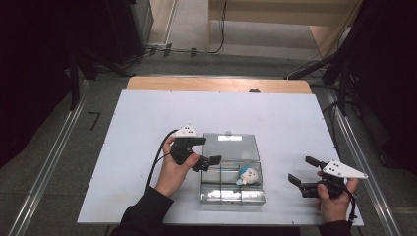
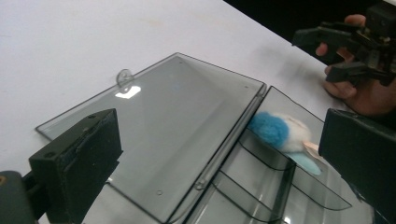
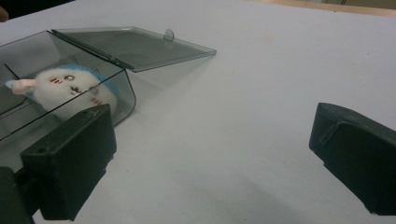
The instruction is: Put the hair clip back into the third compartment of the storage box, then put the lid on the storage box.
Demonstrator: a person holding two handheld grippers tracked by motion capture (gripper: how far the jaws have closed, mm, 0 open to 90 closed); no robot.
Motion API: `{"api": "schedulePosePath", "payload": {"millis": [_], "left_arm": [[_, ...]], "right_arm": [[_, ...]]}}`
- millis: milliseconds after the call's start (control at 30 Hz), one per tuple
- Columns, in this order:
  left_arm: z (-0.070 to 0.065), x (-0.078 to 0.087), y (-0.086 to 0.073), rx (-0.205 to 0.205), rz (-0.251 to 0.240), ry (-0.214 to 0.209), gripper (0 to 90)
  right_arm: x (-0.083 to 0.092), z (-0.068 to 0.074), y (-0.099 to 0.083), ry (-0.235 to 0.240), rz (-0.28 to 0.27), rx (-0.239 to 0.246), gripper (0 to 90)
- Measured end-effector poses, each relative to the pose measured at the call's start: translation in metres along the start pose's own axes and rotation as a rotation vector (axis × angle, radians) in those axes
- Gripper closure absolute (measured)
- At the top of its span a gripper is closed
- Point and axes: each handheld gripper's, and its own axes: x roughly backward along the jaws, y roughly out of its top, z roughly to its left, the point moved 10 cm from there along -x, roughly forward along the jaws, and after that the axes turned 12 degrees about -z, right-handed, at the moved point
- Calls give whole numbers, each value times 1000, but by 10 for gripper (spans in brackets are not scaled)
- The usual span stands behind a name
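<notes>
Here, plush toy [image 1: 248, 174] in box [image 1: 231, 196], just right of left claw [image 1: 209, 162]

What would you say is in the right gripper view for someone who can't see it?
A small white and blue plush toy sits inside a clear grey plastic box whose lid lies flat open on the white table. The right gripper has its two black fingers apart, with nothing between them.
</notes>
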Motion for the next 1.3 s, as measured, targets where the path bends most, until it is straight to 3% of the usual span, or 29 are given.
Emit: {"api": "schedulePosePath", "payload": {"millis": [200,467,767,967,1300], "left_arm": [[18,0,-8,35,7,32,0],[31,-4,-19,95,9,59,0],[37,-7,-23,139,9,62,0],[38,-13,-31,176,44,69,0],[36,-17,-37,187,63,77,0]], "right_arm": [[1,1,1,7,7,-3,0],[3,3,3,19,11,-20,0],[2,14,12,53,5,-31,0],[0,21,19,73,3,-36,0],[-12,34,32,106,8,-67,0]]}}
